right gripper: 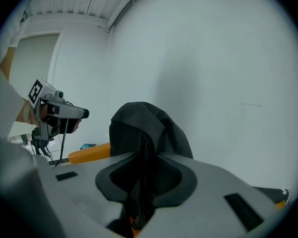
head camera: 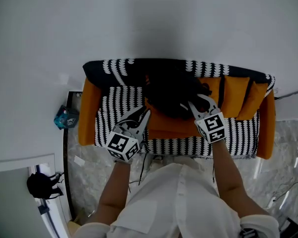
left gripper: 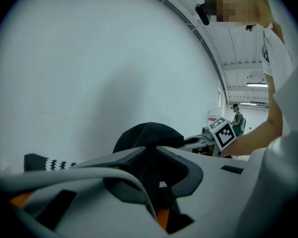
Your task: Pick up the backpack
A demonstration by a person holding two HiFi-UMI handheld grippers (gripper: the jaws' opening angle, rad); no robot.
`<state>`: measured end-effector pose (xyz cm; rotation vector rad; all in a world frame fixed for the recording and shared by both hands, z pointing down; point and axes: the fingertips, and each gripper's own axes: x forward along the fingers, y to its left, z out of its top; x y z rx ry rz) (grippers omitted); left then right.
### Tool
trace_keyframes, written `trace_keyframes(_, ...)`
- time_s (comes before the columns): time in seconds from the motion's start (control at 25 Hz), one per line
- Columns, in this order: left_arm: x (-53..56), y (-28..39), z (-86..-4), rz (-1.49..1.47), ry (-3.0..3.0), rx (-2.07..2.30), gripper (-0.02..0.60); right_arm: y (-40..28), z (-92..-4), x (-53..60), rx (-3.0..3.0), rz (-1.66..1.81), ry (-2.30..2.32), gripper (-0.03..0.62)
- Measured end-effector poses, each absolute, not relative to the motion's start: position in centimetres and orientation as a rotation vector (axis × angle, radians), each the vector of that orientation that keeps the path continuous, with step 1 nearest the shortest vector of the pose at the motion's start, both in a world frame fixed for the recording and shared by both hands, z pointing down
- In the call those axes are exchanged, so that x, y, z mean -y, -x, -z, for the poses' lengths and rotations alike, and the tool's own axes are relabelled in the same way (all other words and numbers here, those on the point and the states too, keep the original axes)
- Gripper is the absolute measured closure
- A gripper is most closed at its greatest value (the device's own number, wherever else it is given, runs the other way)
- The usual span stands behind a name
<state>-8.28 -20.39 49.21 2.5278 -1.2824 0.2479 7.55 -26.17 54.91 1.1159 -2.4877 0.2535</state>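
Backpack point(head camera: 171, 90), one, on one sofa point(head camera: 238, 133); left gripper point(head camera: 147, 111) and right gripper point(head camera: 192, 103) both pinch it

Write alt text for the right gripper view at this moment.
The right gripper has its grey jaws shut on a black fabric strap that leads up to a black fabric backpack, which stands before a plain white wall. At left is the left gripper, with an orange sofa cushion lower in the frame.

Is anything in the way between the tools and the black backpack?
No, nothing visible. The left tool and the right tool both reach the backpack on the sofa, each with some of it between its jaws.
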Motion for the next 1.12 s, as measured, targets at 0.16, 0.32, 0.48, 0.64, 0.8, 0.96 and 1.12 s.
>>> trace_keyframes(0.16,21.1,8.2,-49.8,-0.254,-2.518,1.283,0.505,-7.4,-54.9,26.2,2.494,-0.26,-1.114,0.539)
trace_keyframes(0.32,21.9,8.1,-50.8,-0.257,-2.506,1.278,0.501,-7.5,-54.9,26.1,2.502,-0.275,-1.115,0.543)
trace_keyframes(0.48,23.4,8.2,-53.0,-0.303,-2.474,1.27,0.436,-7.4,-55.1,26.1,2.507,-0.285,-1.11,0.543)
trace_keyframes(0.64,24.9,7.7,-54.9,-0.373,-2.465,1.242,0.395,-7.5,-55.1,25.9,2.507,-0.29,-1.105,0.545)
trace_keyframes(0.8,26.3,6.8,-56.0,-0.43,-2.488,1.19,0.375,-7.4,-55.2,25.8,2.501,-0.291,-1.102,0.545)
trace_keyframes(0.96,27.0,6.0,-56.2,-0.453,-2.519,1.132,0.345,-7.4,-55.1,25.5,2.497,-0.299,-1.099,0.545)
trace_keyframes(1.12,27.6,5.7,-56.6,-0.462,-2.527,1.116,0.344,-7.5,-55.3,25.5,2.495,-0.304,-1.096,0.546)
